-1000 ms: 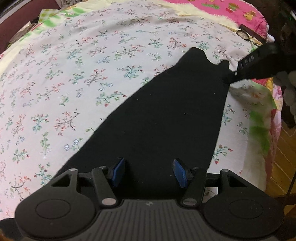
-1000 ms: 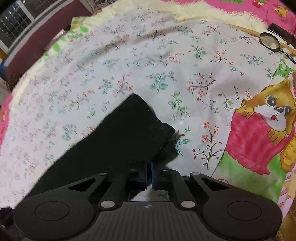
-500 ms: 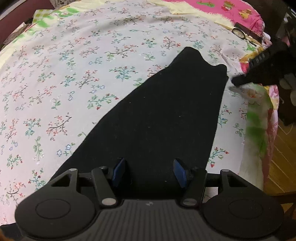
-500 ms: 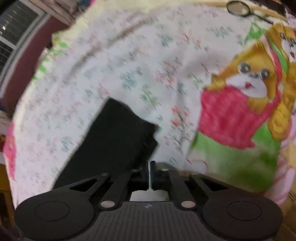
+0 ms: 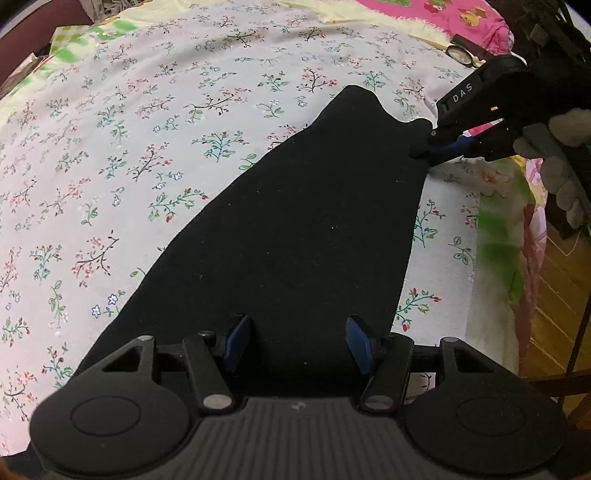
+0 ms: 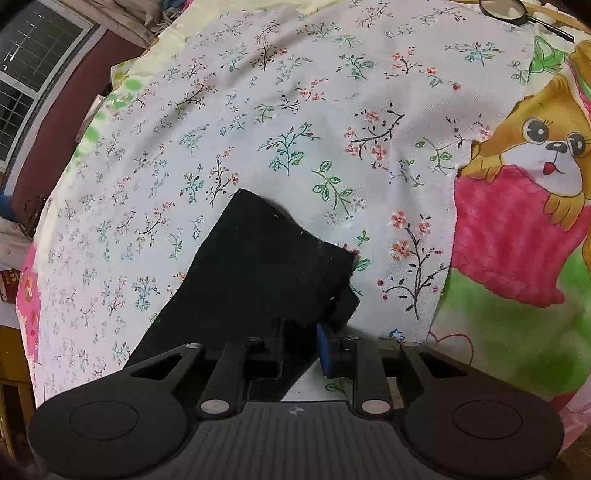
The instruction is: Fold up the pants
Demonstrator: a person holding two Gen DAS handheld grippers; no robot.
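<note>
Black pants (image 5: 295, 229) lie flat as one long strip on a floral bedsheet (image 5: 147, 129). My left gripper (image 5: 297, 345) is open, its blue pads either side of the near end of the pants, low over the cloth. My right gripper (image 5: 437, 147) is at the far right corner of the pants, by the leg end. In the right wrist view the pants (image 6: 266, 266) fill the gap of the right gripper (image 6: 299, 343); the cloth's corner lies between the partly open fingers.
A magnifying glass (image 6: 502, 9) lies at the far edge of the bed. A cartoon dog blanket (image 6: 524, 206) covers the right side. The bed edge and wooden floor (image 5: 554, 295) are to the right.
My right gripper was shut and clear of the cloth, swung away, then came back to the leg-end corner with its fingers parted around it. The left gripper stayed put and open.
</note>
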